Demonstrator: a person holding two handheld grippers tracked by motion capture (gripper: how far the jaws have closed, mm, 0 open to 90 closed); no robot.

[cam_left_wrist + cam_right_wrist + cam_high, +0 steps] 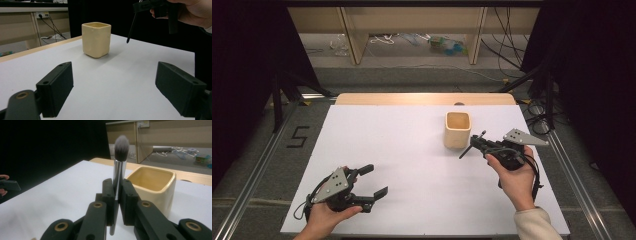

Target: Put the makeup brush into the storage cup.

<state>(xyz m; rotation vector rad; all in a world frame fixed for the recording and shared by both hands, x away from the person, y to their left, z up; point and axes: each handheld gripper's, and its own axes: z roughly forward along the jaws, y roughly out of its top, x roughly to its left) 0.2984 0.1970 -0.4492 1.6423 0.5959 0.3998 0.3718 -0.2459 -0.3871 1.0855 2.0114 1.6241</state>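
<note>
A makeup brush (119,167) with a silver ferrule and grey bristles stands upright between the jaws of my right gripper (117,188), which is shut on it. From above, my right gripper (477,144) hovers just right of a cream square cup (457,130), and the brush (466,151) slants with its dark handle pointing down-left. The cup (152,187) is open-topped and looks empty. My left gripper (378,180) rests near the table's front left, open and holding nothing. Its view looks between wide jaws at the cup (96,39) and the brush handle (131,27).
The white table top (412,150) has a wooden strip along its far edge (422,98). Black curtains flank both sides. Cables and wooden furniture legs lie on the floor beyond the table.
</note>
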